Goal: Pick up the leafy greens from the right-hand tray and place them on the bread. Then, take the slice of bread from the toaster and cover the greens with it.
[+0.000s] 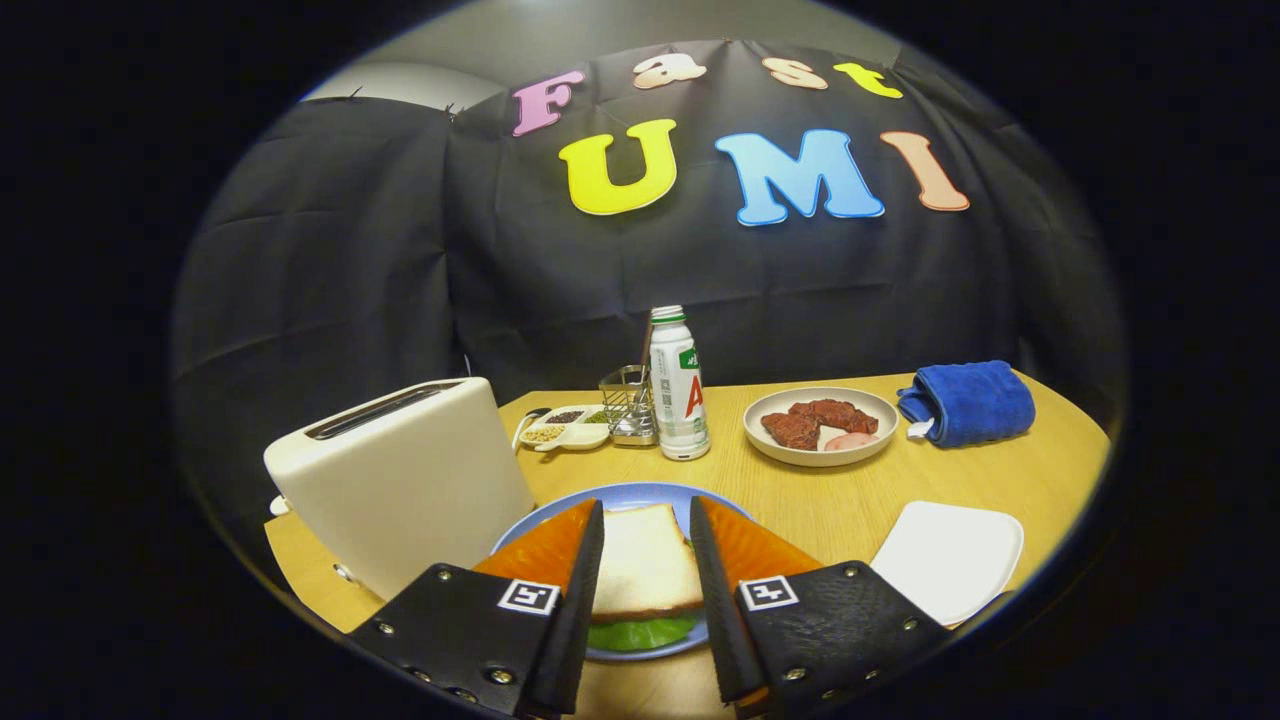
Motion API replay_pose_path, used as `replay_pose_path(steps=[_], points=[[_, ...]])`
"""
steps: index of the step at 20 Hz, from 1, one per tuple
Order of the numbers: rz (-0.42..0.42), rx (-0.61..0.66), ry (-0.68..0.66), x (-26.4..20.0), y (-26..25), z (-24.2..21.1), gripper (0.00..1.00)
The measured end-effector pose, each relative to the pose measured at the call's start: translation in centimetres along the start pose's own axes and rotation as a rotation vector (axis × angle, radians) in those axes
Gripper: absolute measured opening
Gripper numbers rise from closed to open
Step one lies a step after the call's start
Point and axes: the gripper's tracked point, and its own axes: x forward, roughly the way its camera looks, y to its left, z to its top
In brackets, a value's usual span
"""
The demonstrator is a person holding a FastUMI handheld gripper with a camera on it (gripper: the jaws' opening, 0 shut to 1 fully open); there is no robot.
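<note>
Wooden bench (850, 500) before a black cloth wall. Blue plate (640, 495) near the front edge carries a bread slice (645, 570) lying over leafy greens (640, 633), whose leaf peeks out at its near side. Gripper (647, 520) hovers with fingers spread either side of the slice, pinching nothing. White toaster (400, 480) at the left edge; no slice seen in its slot. White tray (950, 555) toward the right edge shows bare. Judgement: greens lie covered, as the task wants; what remains is lifting clear without disturbing the stack.
</note>
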Motion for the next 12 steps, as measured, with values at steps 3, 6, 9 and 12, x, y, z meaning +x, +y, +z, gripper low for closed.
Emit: replay_pose_path(steps=[3,6,9,12], points=[[-0.019,-0.009,-0.032,-0.6,-1.3,1.0,0.54],[-0.044,-0.026,-0.076,-1.9,-3.1,2.5,0.54],[-0.084,-0.039,-0.124,-3.6,-5.8,4.2,0.54],[-0.109,-0.033,-0.149,-5.2,-8.5,5.5,0.54]])
